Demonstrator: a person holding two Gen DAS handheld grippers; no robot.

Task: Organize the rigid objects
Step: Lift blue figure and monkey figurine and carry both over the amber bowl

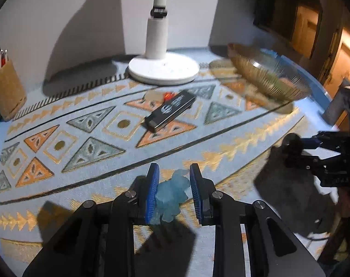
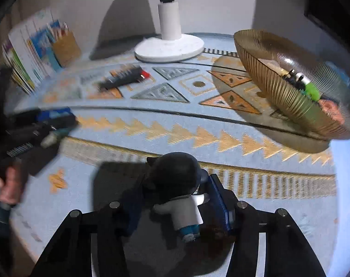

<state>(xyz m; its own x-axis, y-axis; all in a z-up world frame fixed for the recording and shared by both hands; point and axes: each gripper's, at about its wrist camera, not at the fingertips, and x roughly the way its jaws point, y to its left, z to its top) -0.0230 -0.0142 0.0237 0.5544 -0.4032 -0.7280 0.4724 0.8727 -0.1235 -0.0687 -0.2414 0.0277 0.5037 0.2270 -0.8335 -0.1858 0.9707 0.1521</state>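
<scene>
- The left hand-held gripper [image 1: 174,190] had its blue pads [image 1: 151,191] set narrowly either side of a pale blue translucent figure [image 1: 172,198]. One pad looked to touch it, the other stood just apart, so a firm hold could not be confirmed.
- The right hand-held gripper [image 2: 175,198] held a dark-haired toy figurine [image 2: 177,189] above the patterned worktop [image 2: 151,115], well short of the ribbed amber bowl [image 2: 278,87].
- The bowl already carried small items, so it was likely the goal.
- A black remote-like bar [image 1: 170,113] lay loose near the white lamp base [image 1: 163,69].
- Risks: the figurine, seemingly pinched off-centre, could twist free in transit. The blue figure could slip from an incomplete grip. The shallow, tilted-looking bowl might let things slide out.
</scene>
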